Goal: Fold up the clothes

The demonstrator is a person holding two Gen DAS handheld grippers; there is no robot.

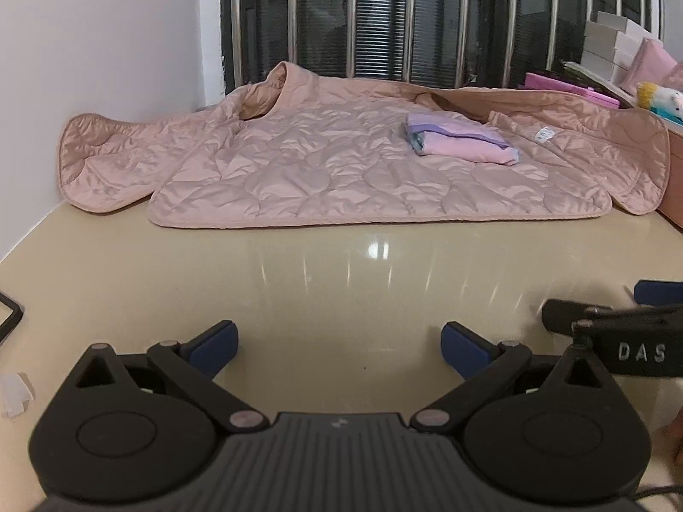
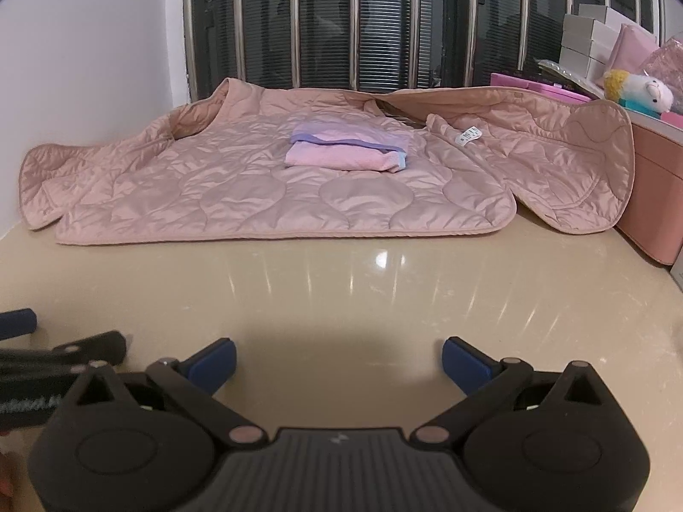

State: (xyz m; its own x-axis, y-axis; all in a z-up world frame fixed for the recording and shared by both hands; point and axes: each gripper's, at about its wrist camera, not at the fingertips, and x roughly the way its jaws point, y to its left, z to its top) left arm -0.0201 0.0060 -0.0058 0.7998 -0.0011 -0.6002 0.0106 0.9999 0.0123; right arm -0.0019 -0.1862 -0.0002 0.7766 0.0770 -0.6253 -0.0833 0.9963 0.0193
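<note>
A pink quilted jacket [image 1: 341, 170] [image 2: 273, 183] lies spread flat across the far half of the beige table [image 1: 341, 281] [image 2: 341, 290], collar towards the window. On its middle rests a small folded pink and lilac garment [image 1: 459, 138] [image 2: 348, 149]. The jacket's right sleeve [image 2: 589, 170] drapes up against a pink box. My left gripper [image 1: 339, 347] hovers open over bare table, well short of the jacket's hem. My right gripper [image 2: 339, 362] is open too, beside the left one, nothing between its blue pads. Each view catches the other gripper at its edge.
A white wall [image 1: 98, 42] bounds the table on the left and a barred dark window [image 2: 341, 21] stands behind. At the right are a pink storage box [image 2: 657, 209], a stuffed toy [image 2: 640, 89], stacked white boxes [image 2: 589, 38] and pink items. A white plastic piece [image 1: 17, 392] lies near left.
</note>
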